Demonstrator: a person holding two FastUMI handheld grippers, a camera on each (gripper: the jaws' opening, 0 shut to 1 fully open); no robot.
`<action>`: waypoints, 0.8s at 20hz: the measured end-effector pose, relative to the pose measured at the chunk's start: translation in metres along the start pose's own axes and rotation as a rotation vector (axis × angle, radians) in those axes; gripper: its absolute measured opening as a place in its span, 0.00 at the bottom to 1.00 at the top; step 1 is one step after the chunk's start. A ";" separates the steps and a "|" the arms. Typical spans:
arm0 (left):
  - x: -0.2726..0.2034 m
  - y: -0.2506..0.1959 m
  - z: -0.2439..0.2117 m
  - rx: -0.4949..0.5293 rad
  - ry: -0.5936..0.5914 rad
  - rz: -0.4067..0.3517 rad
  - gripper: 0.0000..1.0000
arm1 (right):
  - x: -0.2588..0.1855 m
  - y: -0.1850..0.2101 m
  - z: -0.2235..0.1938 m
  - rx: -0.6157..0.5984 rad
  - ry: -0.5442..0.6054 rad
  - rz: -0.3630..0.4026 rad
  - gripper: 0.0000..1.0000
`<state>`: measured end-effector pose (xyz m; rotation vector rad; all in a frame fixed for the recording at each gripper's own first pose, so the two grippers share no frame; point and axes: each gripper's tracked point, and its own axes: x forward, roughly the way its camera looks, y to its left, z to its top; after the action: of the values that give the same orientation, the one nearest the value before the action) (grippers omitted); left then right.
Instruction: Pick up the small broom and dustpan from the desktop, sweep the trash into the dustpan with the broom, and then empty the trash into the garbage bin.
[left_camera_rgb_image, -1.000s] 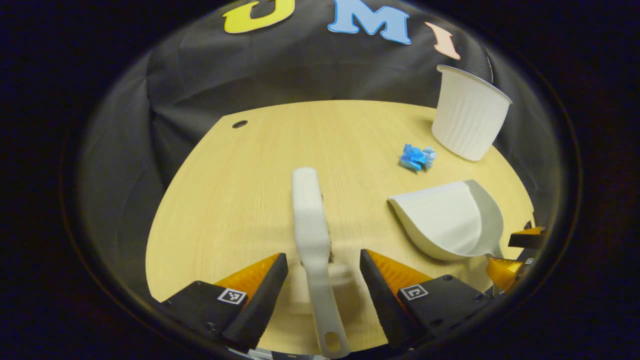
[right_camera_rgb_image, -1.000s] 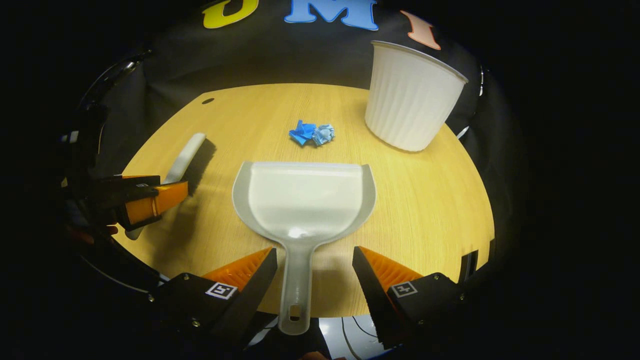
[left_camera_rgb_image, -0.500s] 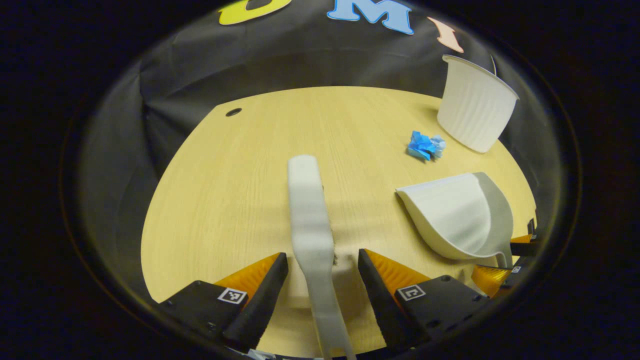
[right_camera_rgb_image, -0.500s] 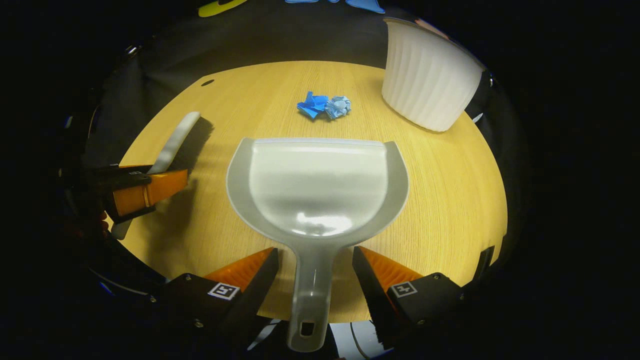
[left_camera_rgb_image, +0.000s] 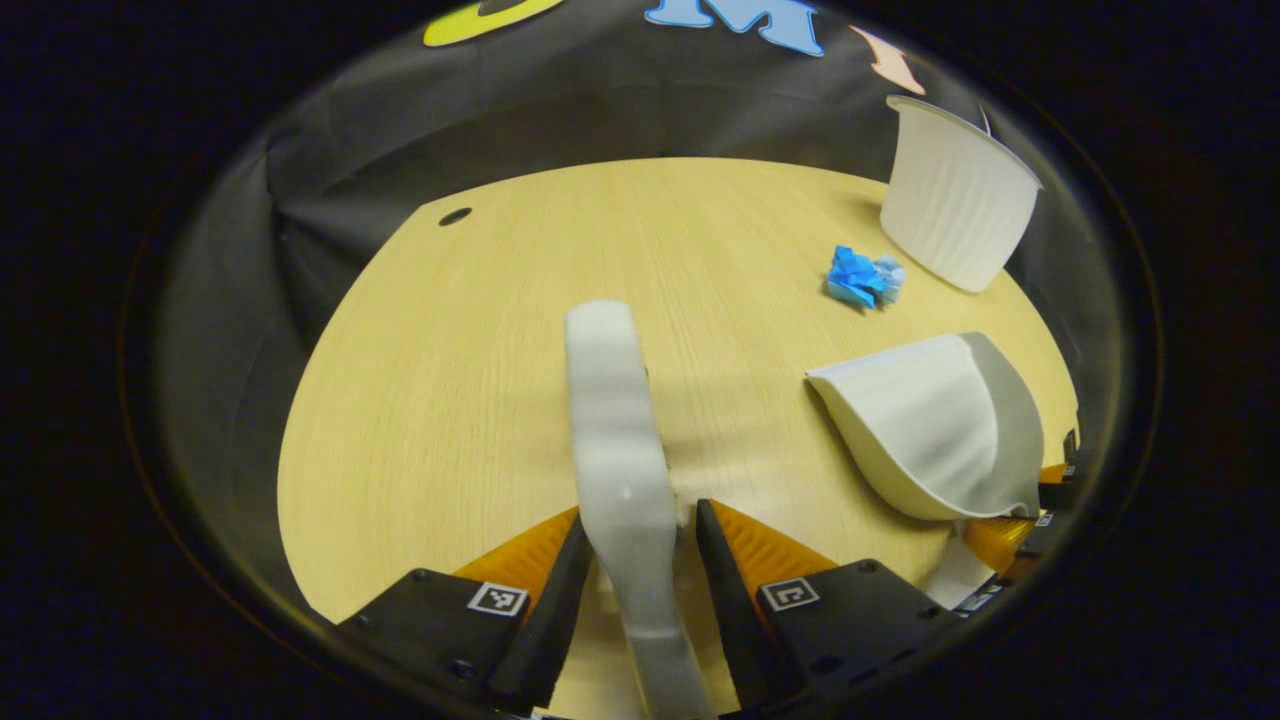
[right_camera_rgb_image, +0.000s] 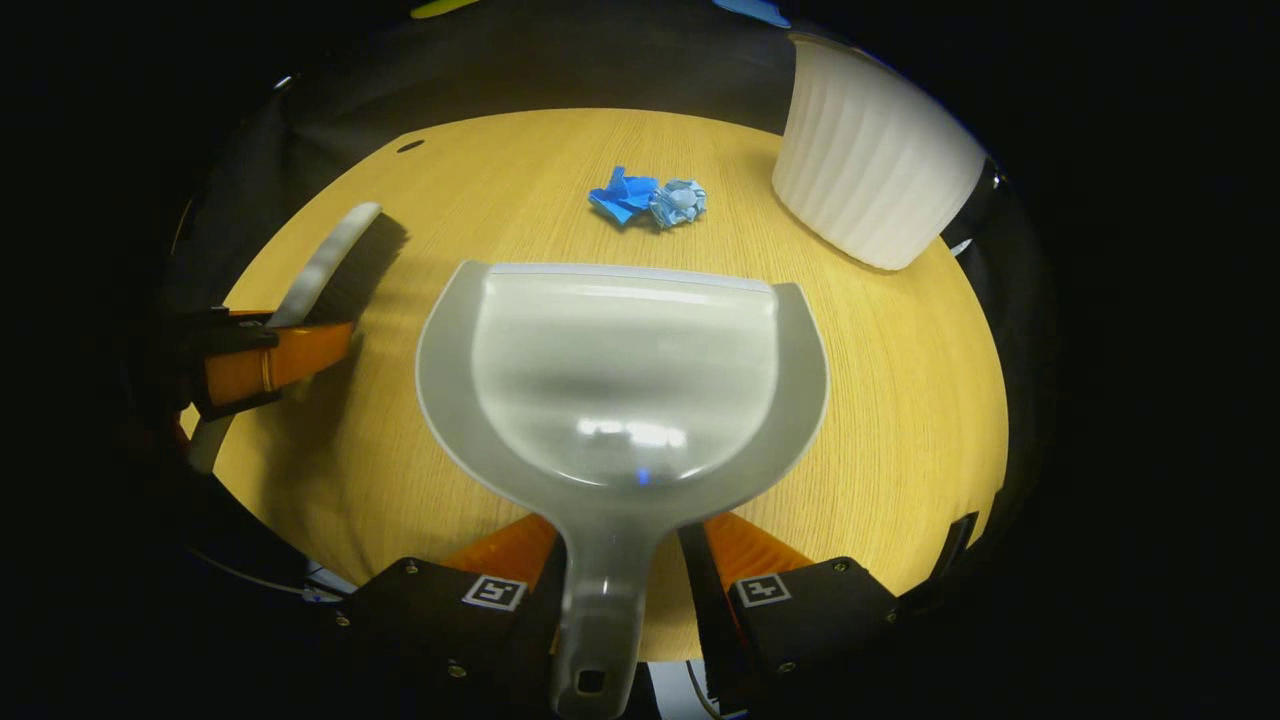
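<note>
Near the front edge of the tabletop (left_camera_rgb_image: 440, 400), your left gripper (left_camera_rgb_image: 632, 565) has its fingers closed against the broom (left_camera_rgb_image: 615, 440) handle, and your right gripper (right_camera_rgb_image: 618, 570) pinches the dustpan (right_camera_rgb_image: 620, 370) handle. Blue trash (right_camera_rgb_image: 648, 200) lies just beyond the pan's lip, beside the white garbage bin (right_camera_rgb_image: 870, 170) at the far right corner.
</note>
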<state>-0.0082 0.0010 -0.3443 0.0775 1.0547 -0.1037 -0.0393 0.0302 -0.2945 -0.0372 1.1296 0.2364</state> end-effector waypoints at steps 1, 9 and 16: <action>0.003 0.001 0.002 0.007 -0.005 0.007 0.69 | 0.002 -0.002 0.002 0.000 0.000 -0.005 0.47; 0.009 0.002 0.012 0.089 -0.011 -0.012 0.47 | 0.001 -0.006 0.004 -0.052 -0.009 0.000 0.36; 0.022 -0.012 0.037 0.157 -0.029 -0.052 0.43 | 0.002 -0.031 0.010 -0.075 -0.014 -0.007 0.36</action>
<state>0.0335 -0.0164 -0.3457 0.1906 1.0183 -0.2342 -0.0232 0.0013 -0.2952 -0.1061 1.1067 0.2727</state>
